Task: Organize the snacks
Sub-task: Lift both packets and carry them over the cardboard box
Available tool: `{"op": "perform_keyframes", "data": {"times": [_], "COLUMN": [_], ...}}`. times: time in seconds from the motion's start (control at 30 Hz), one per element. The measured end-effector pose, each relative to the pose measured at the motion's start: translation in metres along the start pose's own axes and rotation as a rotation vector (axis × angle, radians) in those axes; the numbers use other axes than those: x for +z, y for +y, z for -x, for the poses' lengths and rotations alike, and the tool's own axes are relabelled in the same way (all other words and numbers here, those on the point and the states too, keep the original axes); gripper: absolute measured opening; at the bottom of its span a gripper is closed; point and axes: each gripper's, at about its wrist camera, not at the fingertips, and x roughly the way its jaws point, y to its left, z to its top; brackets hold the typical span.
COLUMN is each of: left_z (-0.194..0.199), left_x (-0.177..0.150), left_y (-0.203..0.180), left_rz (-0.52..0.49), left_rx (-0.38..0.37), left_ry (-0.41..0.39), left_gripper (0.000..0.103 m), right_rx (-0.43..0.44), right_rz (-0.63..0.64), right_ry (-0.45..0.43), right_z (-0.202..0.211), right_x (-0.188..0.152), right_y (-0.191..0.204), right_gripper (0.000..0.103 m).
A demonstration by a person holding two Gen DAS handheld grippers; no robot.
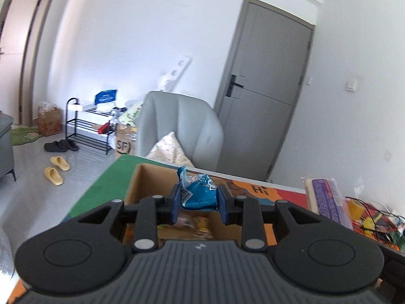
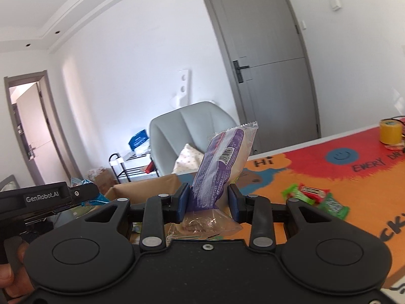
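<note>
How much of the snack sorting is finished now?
Done: some packets already lie in the cardboard box. In hand: the left gripper holds a blue packet; the right gripper holds a purple bread packet. Left: green and red candies on the mat.

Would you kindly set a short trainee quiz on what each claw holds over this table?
1. True or false: the left claw grips a blue packet.
2. Which claw holds the purple-wrapped bread? A left, B right.
3. Fill in: loose green and red sweets lie on the ____.

Key: 1 true. 2 B. 3 mat, beside the cardboard box.
</note>
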Motion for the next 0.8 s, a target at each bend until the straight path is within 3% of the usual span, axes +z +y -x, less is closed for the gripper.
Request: {"op": "perform_keyframes", "data": {"times": [0.37, 0.8], "left_z": [-0.010, -0.025], "left_x": [0.012, 0.011], "left_y": [0.044, 0.066], "left_rz": [0.058, 0.089], "left_rx": [0.061, 0.063], "left_ry": [0.002, 0.036], "left_gripper": [0.029, 0.029], "right_rx": [0.074, 0.117], "right_rz": [0.047, 0.063], "right_ry": [0.023, 0.086], "right_z": [-0.023, -0.061], "right_x": [0.004, -0.003], "right_y": [0.036, 0.073], "right_gripper": [0.034, 0.034]}}
